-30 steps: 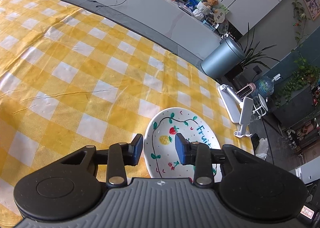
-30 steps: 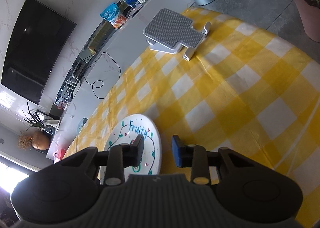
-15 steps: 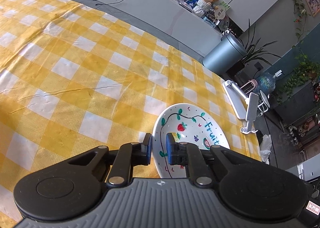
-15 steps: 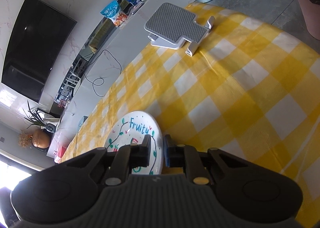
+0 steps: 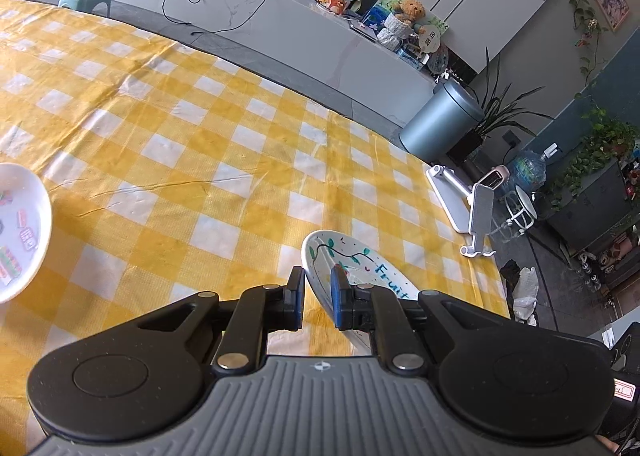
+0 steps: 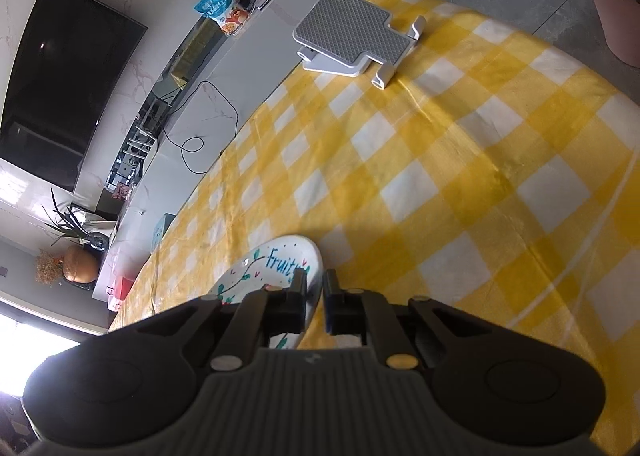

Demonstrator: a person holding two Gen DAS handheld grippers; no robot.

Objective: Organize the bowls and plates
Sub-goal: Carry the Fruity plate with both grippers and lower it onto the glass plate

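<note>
The fruit plate [image 5: 362, 268], round glossy white ceramic painted with vines, berries and blue lettering, tilts above the counter [image 5: 224, 160], whose creased cloth is checked yellow and white. The left gripper [image 5: 316, 298] pinches its rim between blue-padded fingers. The right gripper [image 6: 314, 302] is closing its fingers on the opposite rim, already touching it.

Yellow-and-white checked cloth on tabletop [image 5: 224, 160]; white round ceramic plate [image 5: 360, 268] with green vine, blue "Fruity" lettering; grey ribbed stand [image 6: 352, 32].
</note>
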